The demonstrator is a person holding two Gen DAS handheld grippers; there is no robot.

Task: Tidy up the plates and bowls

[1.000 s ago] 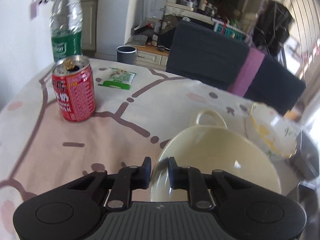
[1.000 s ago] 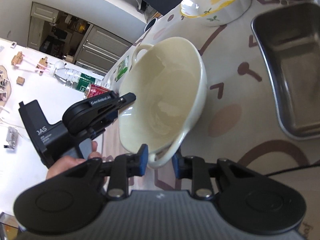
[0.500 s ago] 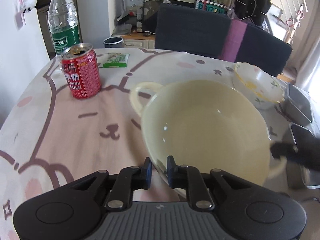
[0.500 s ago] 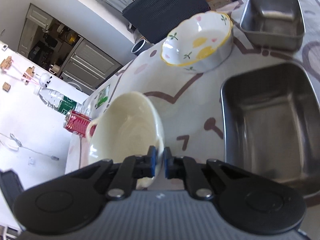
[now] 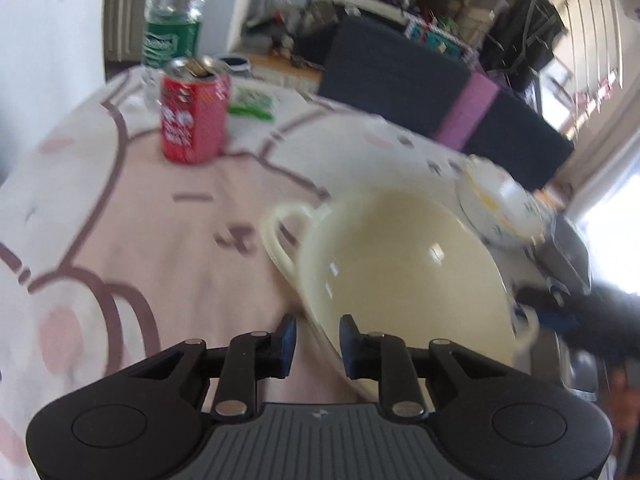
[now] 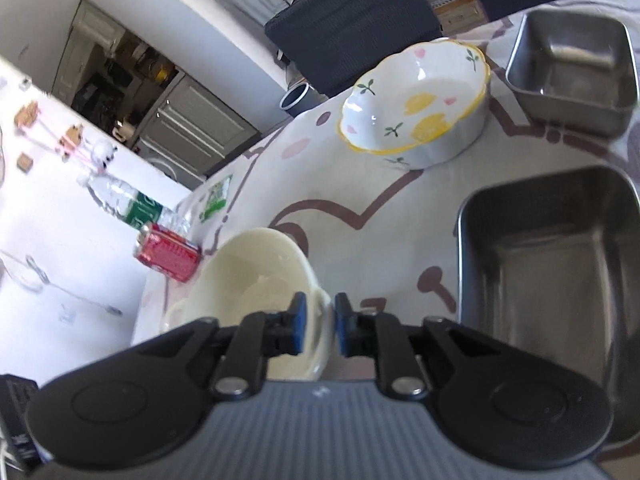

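Observation:
A cream two-handled bowl [image 5: 400, 264] sits tilted over the pink patterned tablecloth [image 5: 140, 220]. Its near rim runs between the fingers of my left gripper [image 5: 316, 340], whose jaws are opening; the outer pad stands off the wall. In the right wrist view the same cream bowl [image 6: 256, 272] has its handle filling the gap of my right gripper [image 6: 320, 326]; these jaws are opening too, with both pads against the handle. A white flowered bowl [image 6: 416, 120] stands further back, also visible as a blurred flowered bowl [image 5: 500, 208].
A large steel tray [image 6: 464, 240] lies right of the cream bowl and a smaller steel tray [image 6: 516, 76] behind it. A red can [image 5: 192, 112], a water bottle [image 5: 172, 20] and a green packet [image 5: 252, 100] stand far left. A dark chair [image 5: 400, 80] faces the table's far edge.
The left gripper's gap has widened around the rim and its view has swung and blurred. The right gripper, pinched thin on the rim half a second ago, now spans the thicker handle.

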